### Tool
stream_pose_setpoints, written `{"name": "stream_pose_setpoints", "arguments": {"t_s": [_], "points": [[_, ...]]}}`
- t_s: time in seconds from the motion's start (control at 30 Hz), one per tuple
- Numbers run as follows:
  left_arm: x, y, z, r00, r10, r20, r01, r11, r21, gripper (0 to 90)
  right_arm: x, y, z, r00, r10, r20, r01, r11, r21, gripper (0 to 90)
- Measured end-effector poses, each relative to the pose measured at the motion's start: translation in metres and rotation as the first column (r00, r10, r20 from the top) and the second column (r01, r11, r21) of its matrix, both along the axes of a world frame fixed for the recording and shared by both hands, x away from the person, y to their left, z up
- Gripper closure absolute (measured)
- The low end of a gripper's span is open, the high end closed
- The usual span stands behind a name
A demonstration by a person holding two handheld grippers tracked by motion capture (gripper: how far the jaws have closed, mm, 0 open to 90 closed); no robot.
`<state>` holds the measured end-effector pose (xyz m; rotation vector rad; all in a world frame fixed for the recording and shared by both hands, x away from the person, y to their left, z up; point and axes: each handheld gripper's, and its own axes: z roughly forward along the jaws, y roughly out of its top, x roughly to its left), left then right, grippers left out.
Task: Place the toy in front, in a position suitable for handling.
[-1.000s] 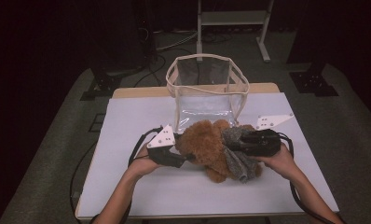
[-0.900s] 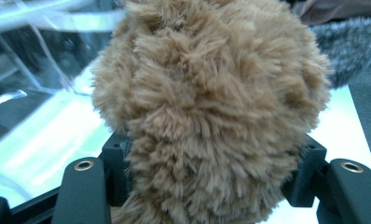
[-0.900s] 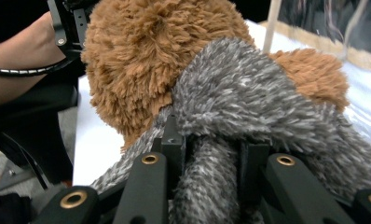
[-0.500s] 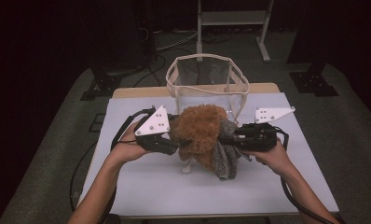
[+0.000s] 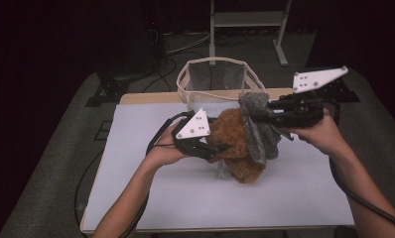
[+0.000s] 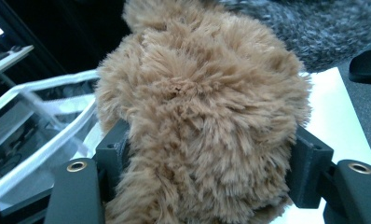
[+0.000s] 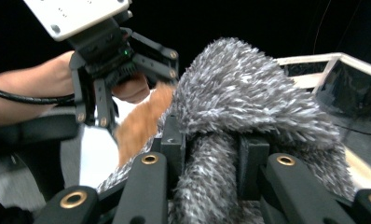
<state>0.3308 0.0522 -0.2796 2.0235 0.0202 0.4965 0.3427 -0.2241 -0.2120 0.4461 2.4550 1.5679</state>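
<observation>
A brown plush toy (image 5: 235,148) hangs just above the white table, in front of the basket. My left gripper (image 5: 218,148) comes in from the left with the toy between its jaws. In the left gripper view the fur (image 6: 197,116) bulges over both pads, which still press on it; the jaws have just been opening a little. A grey fuzzy cloth (image 5: 259,131) drapes over the toy's right side. My right gripper (image 5: 252,116) is shut on a fold of it, and the grey pile (image 7: 249,93) spills over its jaws (image 7: 211,144).
A clear basket (image 5: 213,62) with a white rim stands at the table's far edge, just behind the toy. The white tabletop (image 5: 185,198) runs to the near edge. A metal stand (image 5: 245,20) is on the dark floor beyond.
Both hands have risen from the table and the toy has come up with them. The right gripper has gone higher and farther back, drawing the grey cloth upward off the toy.
</observation>
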Motion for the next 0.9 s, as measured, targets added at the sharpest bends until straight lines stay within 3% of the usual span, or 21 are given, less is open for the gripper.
{"name": "stream_pose_setpoints", "arguments": {"t_s": [0.13,0.17,0.2,0.3,0.4,0.53,0.57,0.63,0.73,0.8,0.83,0.9], "points": [[0.003,-0.012,-0.001,1.0,0.001,0.007,-0.001,0.9992,0.041,30.0,0.004,0.011,0.002,0.9998,-0.012,0.015,0.014,0.9915,-0.13,69.0],[0.003,-0.012,-0.001,1.0,0.001,0.007,-0.001,0.9992,0.041,29.0,0.004,0.011,0.002,0.9998,-0.012,0.015,0.014,0.9915,-0.13,69.0],[0.003,-0.013,-0.004,1.0,-0.003,0.005,0.003,0.9991,0.042,28.0,0.005,0.005,-0.009,0.9998,-0.021,-0.005,0.02,0.9898,-0.141,69.1],[0.005,-0.014,-0.007,0.9999,-0.011,-0.01,0.012,0.9998,0.018,23.7,0.006,-0.002,-0.015,0.9995,-0.024,-0.02,0.022,0.9918,-0.126,69.1],[0.005,-0.015,-0.007,0.9999,-0.004,-0.015,0.004,1.0,-0.003,13.9,0.005,-0.01,-0.019,0.9986,-0.042,-0.032,0.038,0.9923,-0.117,69.1],[0.005,-0.015,-0.009,0.9991,-0.01,-0.042,0.009,0.9997,-0.021,11.6,0.0,-0.019,-0.023,0.998,-0.05,-0.039,0.047,0.9952,-0.086,69.0],[0.007,-0.016,-0.01,0.9981,-0.016,-0.059,0.014,0.9995,-0.028,12.2,-0.001,-0.021,-0.025,0.998,-0.053,-0.036,0.05,0.9958,-0.077,69.0],[0.007,-0.017,-0.011,0.998,-0.021,-0.059,0.019,0.9993,-0.033,21.6,-0.002,-0.022,-0.025,0.9979,-0.054,-0.035,0.051,0.9955,-0.08,69.0],[0.003,-0.018,-0.01,0.9993,-0.032,-0.02,0.031,0.9984,-0.048,31.9,-0.004,-0.025,-0.02,0.9981,-0.055,-0.028,0.053,0.9942,-0.094,68.9],[0.002,-0.02,-0.01,0.9991,-0.04,-0.014,0.039,0.9978,-0.054,33.4,-0.005,-0.025,-0.016,0.9984,-0.049,-0.027,0.047,0.9945,-0.094,68.9],[0.0,-0.022,-0.008,0.9988,-0.048,-0.011,0.047,0.9974,-0.054,34.3,-0.007,-0.023,-0.007,0.9992,-0.039,-0.012,0.038,0.9921,-0.12,68.8],[-0.001,-0.024,-0.007,0.9987,-0.05,-0.006,0.05,0.9975,-0.05,34.4,-0.007,-0.021,-0.003,0.9993,-0.036,-0.006,0.035,0.9905,-0.133,68.8]]}}
